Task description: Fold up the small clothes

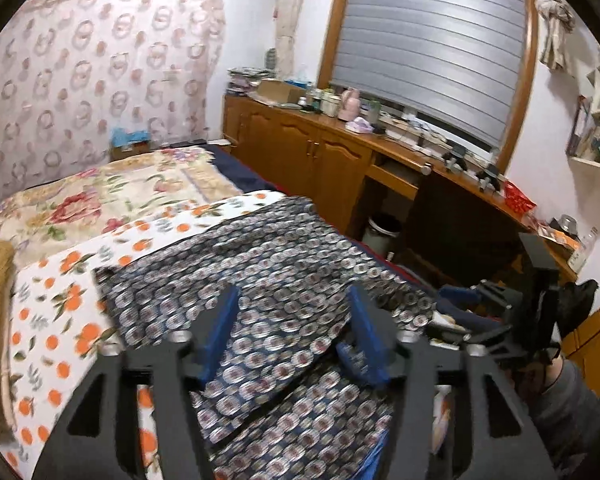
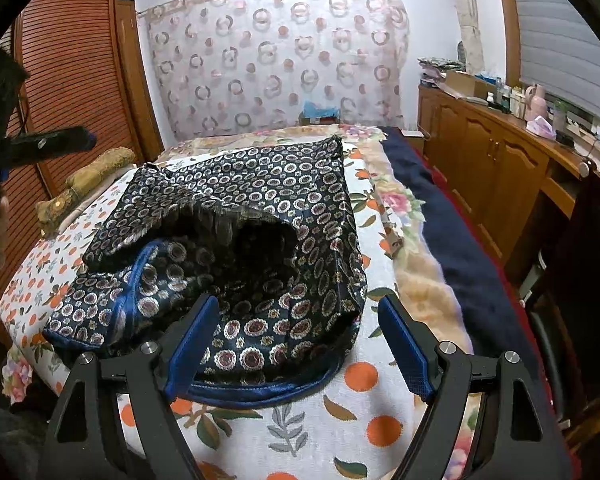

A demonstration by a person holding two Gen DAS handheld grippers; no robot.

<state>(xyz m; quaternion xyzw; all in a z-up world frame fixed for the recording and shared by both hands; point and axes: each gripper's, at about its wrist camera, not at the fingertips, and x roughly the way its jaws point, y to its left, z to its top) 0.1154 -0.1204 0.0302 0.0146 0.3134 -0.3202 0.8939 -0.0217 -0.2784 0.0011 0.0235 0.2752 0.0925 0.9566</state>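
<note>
A: Where's the patterned garment?
B: On the bed, half folded, partly between the right gripper jaws; both grippers' jaws are spread.
A: Advice?
B: Pinch the blue-trimmed hem squarely, then fold flat.

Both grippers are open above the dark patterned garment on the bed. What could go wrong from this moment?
1. The garment lies bunched, with one layer raised over a dark hollow. A pinch here may catch several layers and fold it crooked.
2. The right gripper has one finger over the blue hem and one over the orange-print towel, so it might grab the towel too.
3. The left gripper view is blurred, so its aim may be off.
</note>
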